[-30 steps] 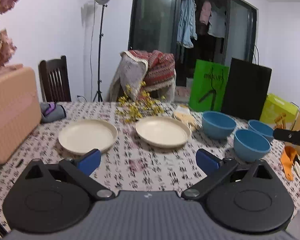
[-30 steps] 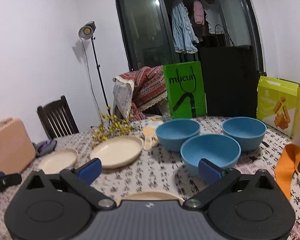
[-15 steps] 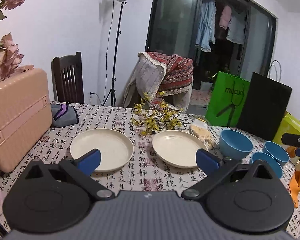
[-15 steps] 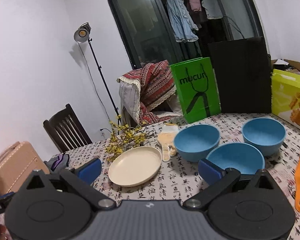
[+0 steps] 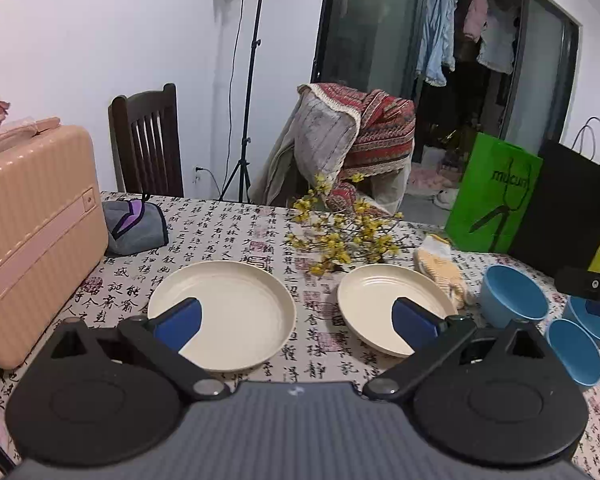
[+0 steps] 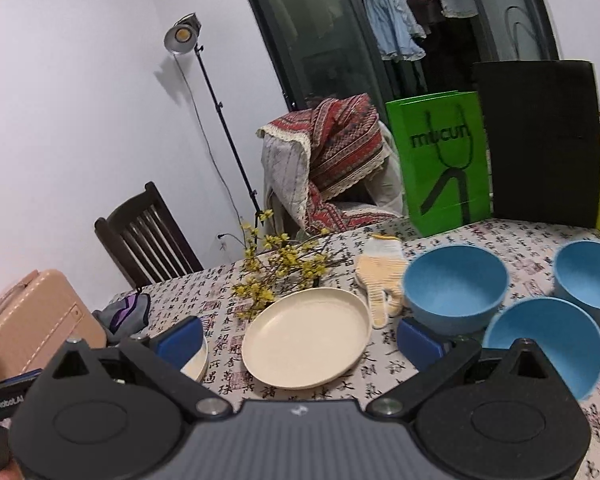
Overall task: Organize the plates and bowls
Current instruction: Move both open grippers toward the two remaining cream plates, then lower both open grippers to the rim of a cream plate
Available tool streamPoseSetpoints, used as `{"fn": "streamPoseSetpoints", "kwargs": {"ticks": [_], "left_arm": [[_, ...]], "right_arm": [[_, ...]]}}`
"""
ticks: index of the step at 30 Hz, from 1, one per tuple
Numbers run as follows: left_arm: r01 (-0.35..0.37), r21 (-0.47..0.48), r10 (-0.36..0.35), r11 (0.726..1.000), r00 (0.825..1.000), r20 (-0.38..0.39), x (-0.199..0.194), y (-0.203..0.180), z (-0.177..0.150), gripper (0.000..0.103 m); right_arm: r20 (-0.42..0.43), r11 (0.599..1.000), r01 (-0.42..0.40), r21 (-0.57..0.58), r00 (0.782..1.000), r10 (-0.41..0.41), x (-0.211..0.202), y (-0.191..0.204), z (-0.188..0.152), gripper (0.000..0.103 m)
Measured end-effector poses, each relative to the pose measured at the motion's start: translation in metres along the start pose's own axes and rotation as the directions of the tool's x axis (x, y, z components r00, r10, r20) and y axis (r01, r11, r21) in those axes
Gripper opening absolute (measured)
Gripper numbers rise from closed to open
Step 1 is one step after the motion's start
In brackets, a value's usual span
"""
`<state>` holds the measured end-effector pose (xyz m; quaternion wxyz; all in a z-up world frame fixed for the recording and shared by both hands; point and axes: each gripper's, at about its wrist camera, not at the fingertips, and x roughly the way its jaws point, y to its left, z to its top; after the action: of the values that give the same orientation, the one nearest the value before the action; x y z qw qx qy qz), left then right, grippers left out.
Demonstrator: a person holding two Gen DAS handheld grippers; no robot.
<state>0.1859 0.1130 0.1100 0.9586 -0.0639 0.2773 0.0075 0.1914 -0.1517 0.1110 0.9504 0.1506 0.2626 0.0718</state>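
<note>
Raised and drawn back from the table since a second ago, both tongs; plates seen from higher in the left wrist view, bowls shifted rightward.

Left tongs (image 5: 296, 322): spread wide, blue pads well apart, nothing between them; held above the near edge of the table (image 5: 236, 232). Left plate (image 5: 236, 312) partly behind the left pad, right plate (image 5: 380, 300) partly behind the right pad; both cream, empty, flat on the printed tablecloth, set apart side by side.

Right tongs (image 6: 300, 342): likewise spread wide and empty. Right plate (image 6: 308, 336) framed between its pads, not touched; sliver of the left plate (image 6: 198, 364) showing beside its left pad.

Three blue bowls to the right of the plates, upright and empty: first bowl (image 6: 456, 284) nearest the plates, second bowl (image 6: 588, 276) further right, third bowl (image 6: 548, 340) in front of and between the other two, close to both; contact not determinable.

Yellow-and-white glove (image 6: 380, 280) lying between right plate and first bowl. Sprig of yellow flowers (image 6: 276, 272) behind the plates. Pink case (image 5: 32, 232) at the left edge of the table, grey-and-purple pouch (image 5: 134, 226) just beside it. Green bag (image 6: 440, 168) and black bag (image 6: 540, 140) standing at the far side of the table. Behind the table: dark wooden chair (image 5: 148, 140), second chair draped with a patterned blanket (image 5: 352, 140), lamp on a tripod stand (image 5: 256, 60).
</note>
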Motion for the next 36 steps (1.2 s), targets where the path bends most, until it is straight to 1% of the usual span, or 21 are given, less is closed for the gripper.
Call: {"fn": "streamPoseSetpoints", "kwargs": {"ticks": [5, 11, 20, 32, 36], "left_arm": [[-0.005, -0.005, 0.005, 1.000, 1.000, -0.015, 0.015, 0.009, 0.006, 0.103], [-0.020, -0.022, 0.019, 1.000, 0.999, -0.036, 0.032, 0.023, 0.011, 0.103], [-0.046, -0.043, 0.045, 0.998, 0.998, -0.038, 0.045, 0.049, 0.017, 0.103], [-0.096, -0.069, 0.095, 0.993, 0.995, -0.026, 0.062, 0.080, 0.030, 0.103], [-0.097, -0.102, 0.094, 0.990, 0.995, -0.037, 0.073, 0.093, 0.030, 0.103]], "right_arm": [[-0.022, 1.000, -0.014, 0.013, 1.000, 0.015, 0.021, 0.013, 0.007, 0.103], [-0.044, 1.000, -0.013, -0.013, 0.999, 0.013, 0.041, 0.033, 0.011, 0.103], [-0.079, 0.999, -0.032, -0.015, 0.996, 0.031, 0.070, 0.057, 0.010, 0.103], [-0.085, 0.999, -0.046, -0.011, 0.995, 0.045, 0.105, 0.085, 0.017, 0.103], [-0.087, 0.999, -0.050, -0.015, 0.995, 0.048, 0.117, 0.092, 0.018, 0.103]]}}
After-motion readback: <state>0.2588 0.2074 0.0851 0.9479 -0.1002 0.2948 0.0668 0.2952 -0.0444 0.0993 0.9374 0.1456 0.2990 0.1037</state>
